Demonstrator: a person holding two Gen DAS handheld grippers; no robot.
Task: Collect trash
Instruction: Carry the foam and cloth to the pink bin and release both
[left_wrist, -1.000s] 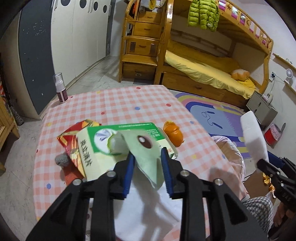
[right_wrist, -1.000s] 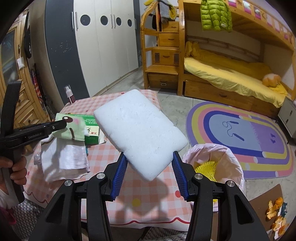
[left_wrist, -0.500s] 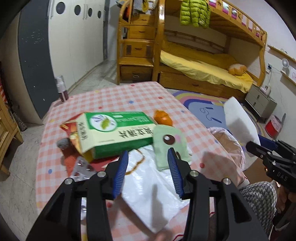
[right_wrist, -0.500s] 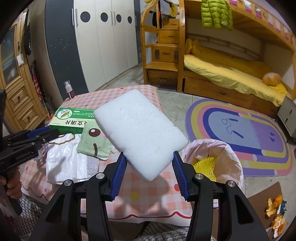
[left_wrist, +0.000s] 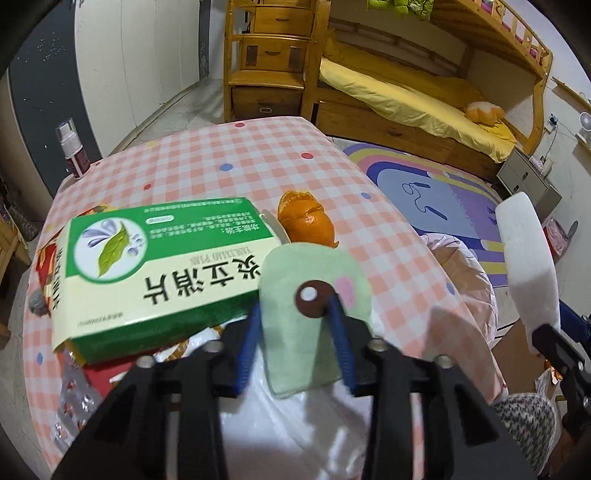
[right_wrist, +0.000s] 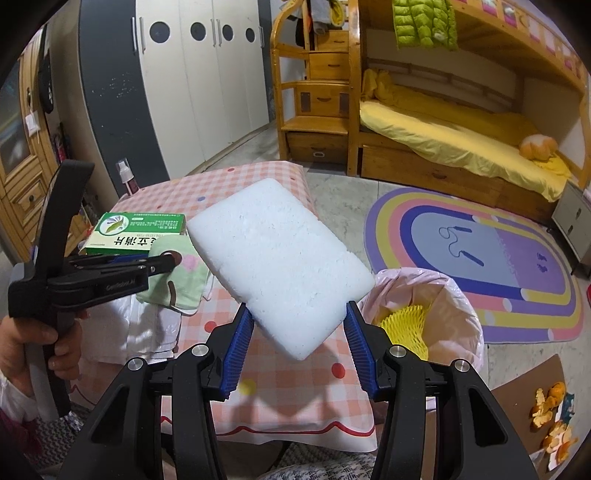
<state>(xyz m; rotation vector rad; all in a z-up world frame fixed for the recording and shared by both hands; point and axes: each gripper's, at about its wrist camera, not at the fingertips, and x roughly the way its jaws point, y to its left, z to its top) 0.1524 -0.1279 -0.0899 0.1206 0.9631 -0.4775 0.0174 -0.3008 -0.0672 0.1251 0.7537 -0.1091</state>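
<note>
Left gripper (left_wrist: 297, 339) down over the green cloth (left_wrist: 314, 321) on the worktop (left_wrist: 236, 155) — jaws narrow, just been closing, cloth between them, pads look on or just short of its edges; firm pinch not yet evident. Right gripper (right_wrist: 297, 345) clamped on the white foam block (right_wrist: 277, 258), held up over the worktop edge beside the bin (right_wrist: 424, 317).

Step in hand, by the look of it: pick the cloth.

- Finish the close before any lift; limp fabric slips out of a half pinch.
- Bite deeper toward the middle of the cloth, not only the near edge.
- Keep jaws clear of the plastic bag (left_wrist: 295, 435) under the cloth — likely to come up with it.
- Green box (left_wrist: 155, 273) just beside the left jaw; lift straight up to avoid dragging it.
- Orange peel (left_wrist: 306, 221) sits just beyond the cloth; leave for a later pass.
- Foam could drop into the bin first — frees the path; yellow net (right_wrist: 402, 328) already inside.
</note>
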